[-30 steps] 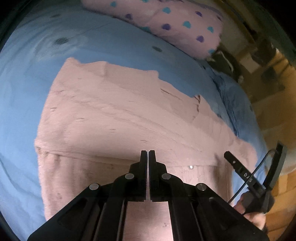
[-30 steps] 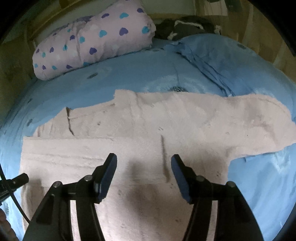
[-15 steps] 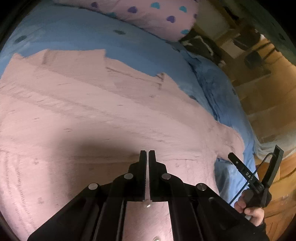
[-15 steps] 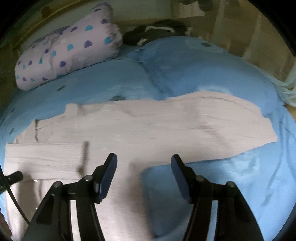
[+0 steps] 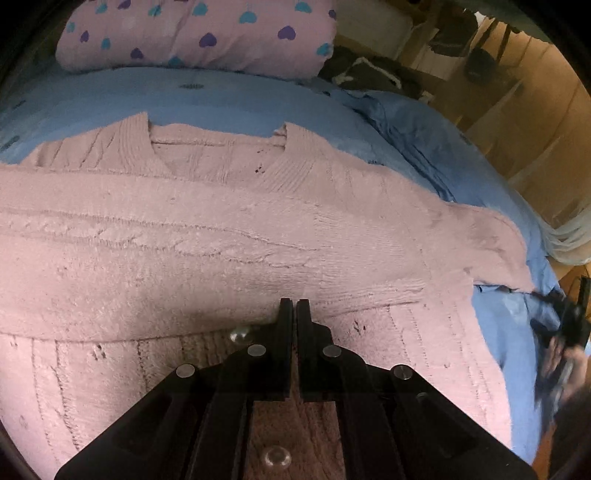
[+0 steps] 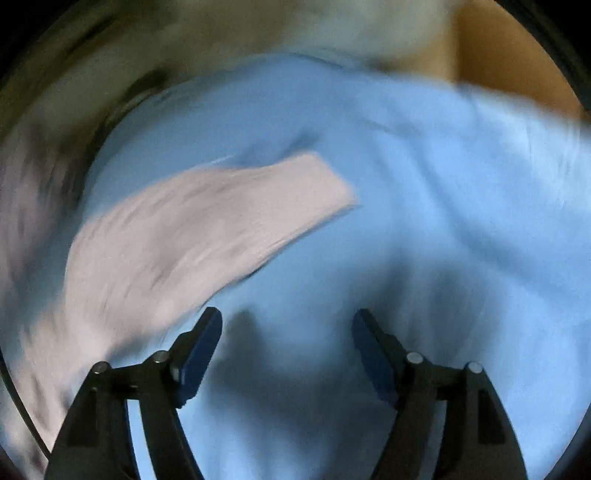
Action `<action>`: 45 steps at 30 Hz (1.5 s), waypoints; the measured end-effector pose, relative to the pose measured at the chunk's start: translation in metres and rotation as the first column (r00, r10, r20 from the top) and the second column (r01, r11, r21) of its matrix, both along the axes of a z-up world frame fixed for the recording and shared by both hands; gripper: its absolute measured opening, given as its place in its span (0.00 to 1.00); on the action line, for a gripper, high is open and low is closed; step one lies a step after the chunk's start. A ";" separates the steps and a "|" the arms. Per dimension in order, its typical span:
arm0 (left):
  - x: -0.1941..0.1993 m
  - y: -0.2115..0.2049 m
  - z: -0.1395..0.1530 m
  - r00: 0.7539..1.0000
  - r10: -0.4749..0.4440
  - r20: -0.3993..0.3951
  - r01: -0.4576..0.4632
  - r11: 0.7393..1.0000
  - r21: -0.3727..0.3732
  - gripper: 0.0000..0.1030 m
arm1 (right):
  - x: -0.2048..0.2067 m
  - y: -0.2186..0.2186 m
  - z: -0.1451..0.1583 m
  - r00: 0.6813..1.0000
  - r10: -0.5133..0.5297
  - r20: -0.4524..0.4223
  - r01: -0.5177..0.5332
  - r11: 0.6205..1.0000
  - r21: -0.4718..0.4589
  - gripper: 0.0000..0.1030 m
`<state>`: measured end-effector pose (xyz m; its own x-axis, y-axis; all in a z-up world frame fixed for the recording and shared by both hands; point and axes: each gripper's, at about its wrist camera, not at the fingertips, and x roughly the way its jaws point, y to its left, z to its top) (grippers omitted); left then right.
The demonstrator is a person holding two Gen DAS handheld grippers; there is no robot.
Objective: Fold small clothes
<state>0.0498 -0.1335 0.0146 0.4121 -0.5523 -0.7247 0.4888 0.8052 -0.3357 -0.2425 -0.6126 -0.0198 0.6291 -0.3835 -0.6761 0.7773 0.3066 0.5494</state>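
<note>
Two grippers work over a pink knitted cardigan [image 5: 207, 236] spread flat on a blue bedsheet [image 5: 229, 99]. From the left wrist camera, the left gripper [image 5: 294, 308] has its black fingers pressed together with only a hairline slit between them, tips resting at the edge of a sleeve that lies folded across the cardigan's body; whether any knit is pinched in that slit cannot be made out. One clear round button [image 5: 239, 335] sits just beside the left finger, and another [image 5: 275, 457] lies nearer the camera between the gripper's arms. Beyond the folded sleeve, the ribbed V-neck collar [image 5: 218, 155] points toward a pink pillow with purple and teal hearts [image 5: 199, 33] at the far end of the sheet. At the right edge of the cardigan the right gripper [image 5: 565, 325] appears blurred, over the sheet. The right wrist camera is heavily smeared: its gripper [image 6: 286, 332] has blue-padded fingers [image 6: 199, 354] spread wide apart, holding nothing, above bare blue bedsheet [image 6: 443, 184], with the cardigan's other sleeve [image 6: 207, 229] stretched out on the sheet beyond and to the left of the fingers. No writing or label is legible in either view.
</note>
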 end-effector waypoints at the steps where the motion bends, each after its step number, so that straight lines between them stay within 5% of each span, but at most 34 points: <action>1: 0.000 0.001 -0.002 1.000 0.000 0.000 0.000 1.000 -0.004 0.00 | -0.007 -0.011 -0.002 0.994 -0.034 0.107 0.031 0.999 0.025 0.85; 3: 0.002 0.002 -0.003 1.000 0.000 -0.007 0.000 1.000 -0.011 0.00 | -0.005 -0.032 -0.005 0.972 -0.079 0.219 0.061 0.994 0.086 0.96; 7: 0.005 0.002 -0.005 1.000 -0.001 -0.021 0.001 1.000 -0.027 0.00 | 0.015 -0.040 -0.003 0.971 -0.096 0.219 0.090 0.995 0.041 0.95; 9: 0.006 0.003 -0.005 1.000 -0.002 -0.024 0.001 1.000 -0.030 0.00 | 0.033 -0.036 -0.003 0.987 -0.023 0.161 0.026 1.000 -0.017 0.75; 11: 0.006 0.004 -0.005 1.000 -0.003 -0.029 0.002 0.999 -0.040 0.00 | 0.054 -0.029 -0.005 0.997 0.067 0.025 -0.064 0.994 -0.088 0.23; 12: 0.007 0.006 -0.006 0.999 -0.003 -0.036 0.001 0.999 -0.051 0.00 | 0.059 -0.027 -0.005 0.996 0.086 -0.014 -0.088 0.989 -0.118 0.13; 16: 0.011 0.014 -0.009 0.997 -0.002 -0.074 -0.006 0.994 -0.111 0.00 | 0.058 -0.026 0.011 0.994 0.096 0.047 -0.089 0.988 -0.125 0.07; 21: 0.012 0.017 -0.011 0.996 0.004 -0.091 -0.017 0.991 -0.135 0.00 | 0.082 0.026 0.077 0.969 0.227 0.097 -0.181 0.919 -0.349 0.07; 24: 0.009 0.013 -0.009 0.997 0.007 -0.075 -0.016 0.994 -0.113 0.00 | 0.117 0.082 0.112 0.918 0.397 0.009 -0.341 0.800 -0.495 0.06; 28: 0.011 0.014 -0.009 0.997 0.007 -0.083 -0.017 0.992 -0.122 0.00 | 0.182 0.171 0.120 0.775 0.627 -0.080 -0.569 0.636 -0.521 0.06; 33: 0.012 0.016 -0.010 0.996 0.007 -0.088 -0.018 0.992 -0.127 0.00 | 0.223 0.274 0.077 0.601 0.732 -0.319 -0.773 0.431 -0.466 0.06; 37: 0.011 0.017 -0.011 0.996 0.006 -0.090 -0.017 0.991 -0.131 0.00 | 0.242 0.318 0.024 0.498 0.742 -0.449 -0.861 0.361 -0.358 0.06; 40: 0.013 0.019 -0.011 0.995 0.001 -0.102 -0.016 0.988 -0.152 0.00 | 0.254 0.323 0.015 0.477 0.739 -0.475 -0.877 0.364 -0.315 0.10; 41: 0.015 0.022 -0.013 0.993 -0.005 -0.120 -0.017 0.983 -0.181 0.00 | 0.251 0.317 0.018 0.480 0.757 -0.443 -0.876 0.384 -0.292 0.25; 42: 0.021 0.029 -0.018 0.985 -0.021 -0.170 -0.024 0.966 -0.258 0.00 | 0.240 0.304 0.023 0.495 0.769 -0.405 -0.869 0.426 -0.251 0.39; 43: 0.029 0.038 -0.026 0.970 -0.038 -0.238 -0.048 0.936 -0.348 0.00 | 0.237 0.297 0.024 0.539 0.760 -0.363 -0.842 0.502 -0.198 0.67; 45: 0.043 0.051 -0.040 0.931 -0.059 -0.359 -0.126 0.874 -0.469 0.00 | 0.224 0.290 0.031 0.614 0.731 -0.299 -0.786 0.600 -0.148 0.71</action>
